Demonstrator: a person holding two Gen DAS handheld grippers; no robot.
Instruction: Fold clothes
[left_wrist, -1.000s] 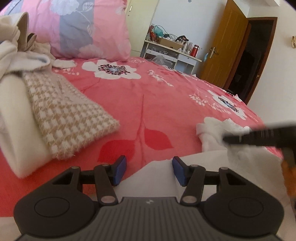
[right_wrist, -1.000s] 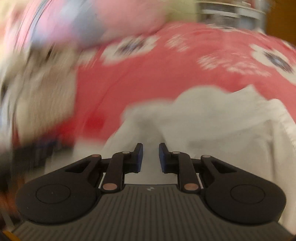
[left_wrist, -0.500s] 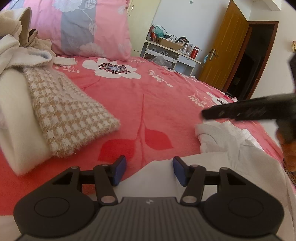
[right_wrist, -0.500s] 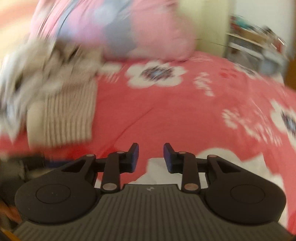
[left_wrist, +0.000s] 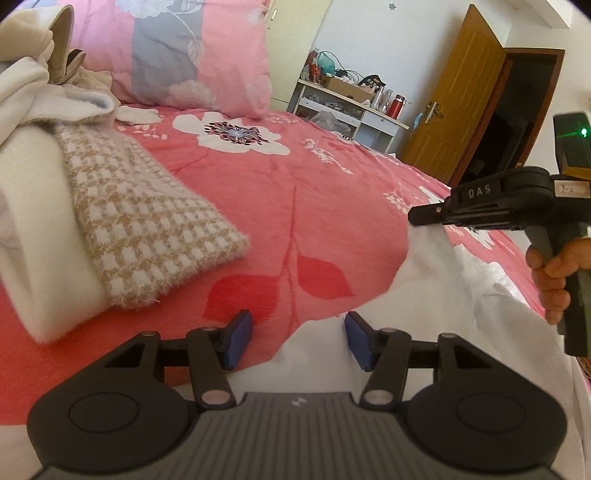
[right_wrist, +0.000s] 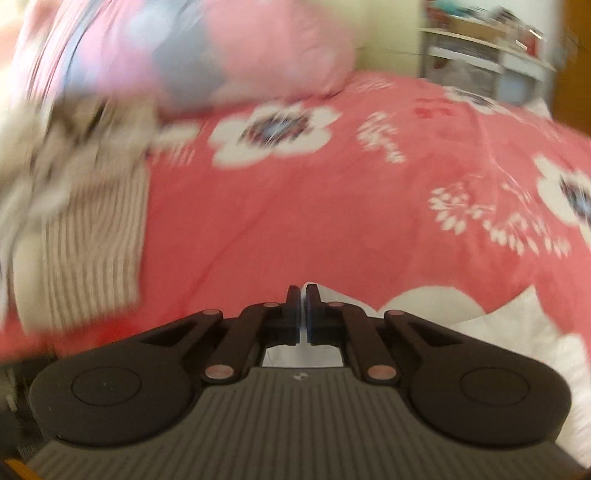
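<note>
Right wrist view is blurred, yet the right gripper (right_wrist: 302, 310) shows its fingers pressed together on a thin edge of the white garment (right_wrist: 517, 332).

From the left wrist view, the white garment (left_wrist: 461, 302) lies on the red flowered bed (left_wrist: 314, 206), and one corner of it is lifted up to the right gripper (left_wrist: 415, 216), which a hand (left_wrist: 554, 273) holds; the pinch itself is hard to make out there. The left gripper (left_wrist: 297, 338) has its fingers spread, with the near edge of the garment between them, not pressed. The garment is cut off at the lower right. On the left, a checked knit (left_wrist: 147, 221) lies over a folded cream cloth (left_wrist: 33, 229), partly out of frame.
</note>
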